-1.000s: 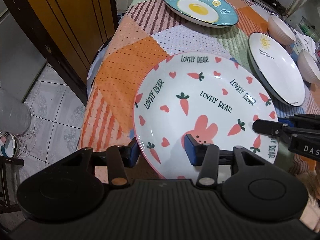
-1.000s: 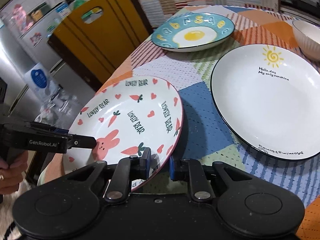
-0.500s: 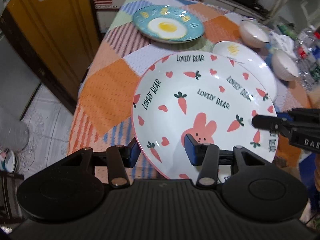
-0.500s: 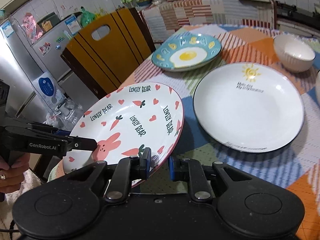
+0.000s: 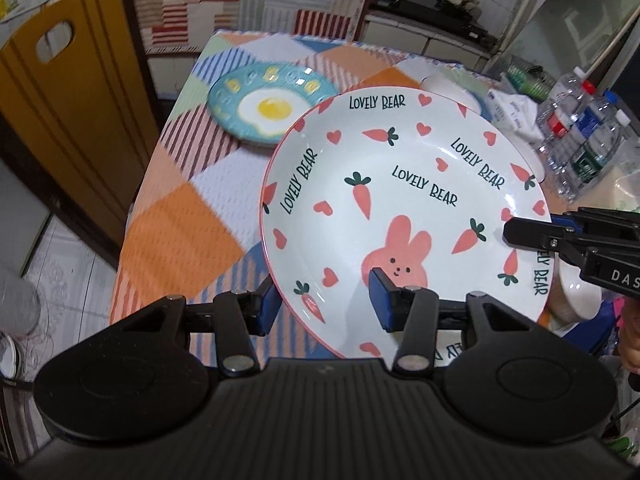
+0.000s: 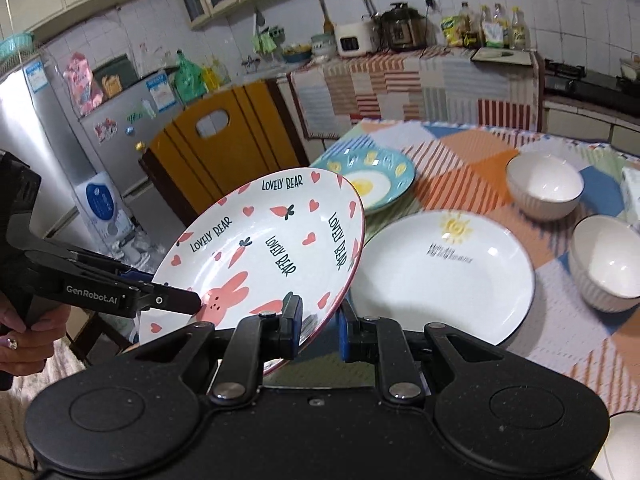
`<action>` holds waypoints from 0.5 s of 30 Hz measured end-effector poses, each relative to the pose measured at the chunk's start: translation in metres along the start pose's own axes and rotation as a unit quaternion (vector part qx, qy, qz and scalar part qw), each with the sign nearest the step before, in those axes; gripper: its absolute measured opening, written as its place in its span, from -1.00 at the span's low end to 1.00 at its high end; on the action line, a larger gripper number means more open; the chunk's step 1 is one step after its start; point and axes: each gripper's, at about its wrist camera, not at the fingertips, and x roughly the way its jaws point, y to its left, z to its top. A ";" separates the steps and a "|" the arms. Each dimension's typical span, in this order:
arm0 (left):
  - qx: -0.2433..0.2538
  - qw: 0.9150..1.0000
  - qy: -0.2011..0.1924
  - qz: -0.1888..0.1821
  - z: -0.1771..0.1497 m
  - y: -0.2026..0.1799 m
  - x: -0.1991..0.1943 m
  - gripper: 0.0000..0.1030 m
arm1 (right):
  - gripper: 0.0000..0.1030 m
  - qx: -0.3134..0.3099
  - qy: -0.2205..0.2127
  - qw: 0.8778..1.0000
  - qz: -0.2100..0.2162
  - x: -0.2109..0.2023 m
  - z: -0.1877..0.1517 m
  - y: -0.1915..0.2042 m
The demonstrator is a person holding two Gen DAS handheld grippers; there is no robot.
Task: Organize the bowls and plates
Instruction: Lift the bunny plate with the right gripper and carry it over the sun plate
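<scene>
The white "Lovely Bear" plate [image 5: 404, 208] with a pink rabbit and carrots is held in the air above the table, tilted. My left gripper [image 5: 322, 302] is shut on its near rim. My right gripper [image 6: 318, 326] is shut on its other rim, and the plate also shows there [image 6: 264, 256]. On the table lie a white sun plate [image 6: 444, 276], a blue fried-egg plate [image 6: 372, 180], also in the left wrist view [image 5: 268, 106], and two white bowls, one further back [image 6: 544, 190] and one closer [image 6: 608, 264].
The table has a patchwork cloth [image 5: 180, 216]. A yellow chair back [image 5: 68, 80] stands at its left side. Water bottles [image 5: 580, 132] and a tissue pack [image 5: 516, 116] stand at the right. Another white dish edge [image 6: 620, 436] shows at bottom right.
Both grippers have lifted the Lovely Bear plate higher off the table and carried it toward the sun plate. The table and other dishes now sit lower and further away in both views.
</scene>
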 end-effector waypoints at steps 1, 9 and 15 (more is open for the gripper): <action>0.003 1.000 -0.001 -0.003 0.005 -0.004 0.001 -0.12 | -0.57 0.001 -0.006 1.000 -0.004 -0.007 0.007 -0.006; 0.016 0.999 0.008 -0.035 0.030 -0.030 0.034 -0.12 | -0.57 0.005 -0.020 0.999 -0.025 -0.022 0.017 -0.034; 0.023 0.998 0.029 -0.047 0.038 -0.044 0.072 -0.12 | -0.58 0.040 -0.011 0.998 -0.044 -0.018 0.010 -0.064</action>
